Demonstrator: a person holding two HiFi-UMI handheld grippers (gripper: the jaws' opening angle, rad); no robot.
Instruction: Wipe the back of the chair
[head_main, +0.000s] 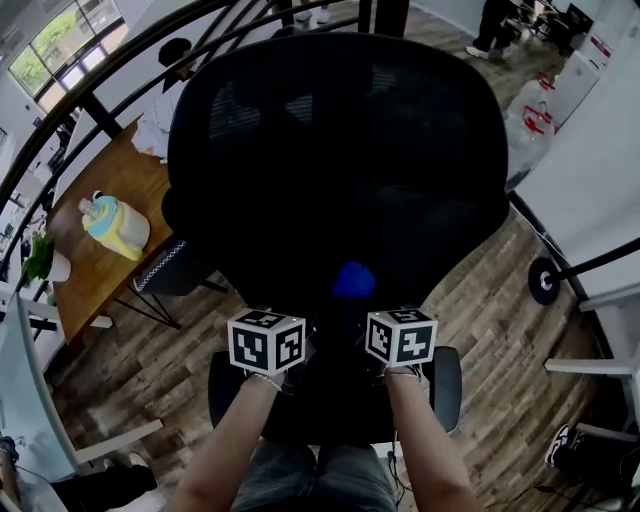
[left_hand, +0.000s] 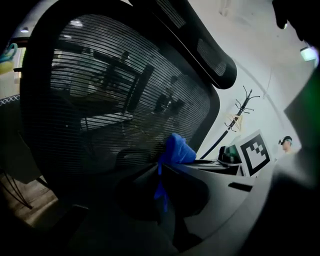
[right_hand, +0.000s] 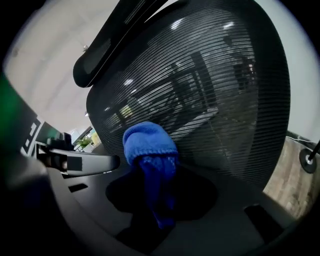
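Ahead of both sets of fingers, the black mesh chair back (head_main: 340, 150) fills most of the head view. It rises beyond the fingers in the left gripper view (left_hand: 115, 90) and the right gripper view (right_hand: 210, 90). Its curved headrest (right_hand: 100, 55) sits above it. Below and to either side of the fingers lies a wood-plank floor (head_main: 500, 300). Well off to the left of the fingers, a wooden surface (head_main: 100, 270) carries a pale yellow and blue toy (head_main: 112, 224).

The left gripper (head_main: 318, 312) and right gripper (head_main: 372, 308) are held side by side, angled inward toward each other low on the chair back.

The right gripper (right_hand: 152, 175) is clenched on a blue cloth (right_hand: 149, 145). The cloth bunches into a rounded wad just past the fingers and lies against the mesh. A tail of it hangs back between the fingers.

The left gripper (left_hand: 164, 172) looks closed on a thin strip of the same blue cloth (left_hand: 177, 150). From there the wad sits just beyond and to the right of its fingers. In the head view the cloth (head_main: 352, 280) shows as a small blue patch directly in front of the two grippers.
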